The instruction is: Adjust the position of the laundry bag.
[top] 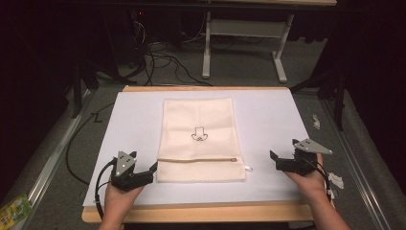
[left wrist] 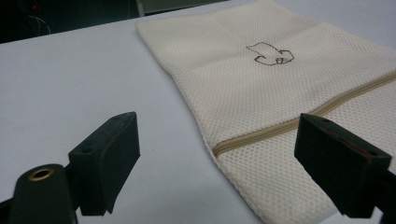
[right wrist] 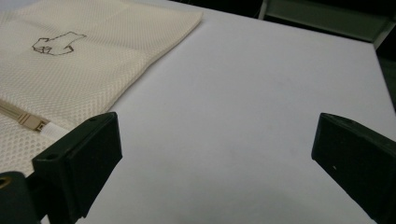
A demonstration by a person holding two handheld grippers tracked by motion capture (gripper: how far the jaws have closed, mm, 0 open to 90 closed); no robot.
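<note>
A cream mesh bag (top: 200,139) is seen lying flat at the middle of the worktop (top: 268,120), on its white cover, with a small dark outline drawing (top: 199,133) at its centre. A tan zip (top: 198,159) runs across the bag near the edge closest to the person, and a white tab (top: 247,168) sticks out at the zip's right end.

The left hand-held gripper (top: 154,167) is held low just beside the bag's near left corner, its jaws spread wide and nothing between them; in the left gripper view the bag's corner and the zip's end (left wrist: 219,148) are seen between and beyond the jaws, untouched. The right hand-held gripper (top: 274,160) is held near the bag's right edge, apart from the tab, its jaws likewise released and empty, with bare white cover seen between them in the right gripper view
</note>
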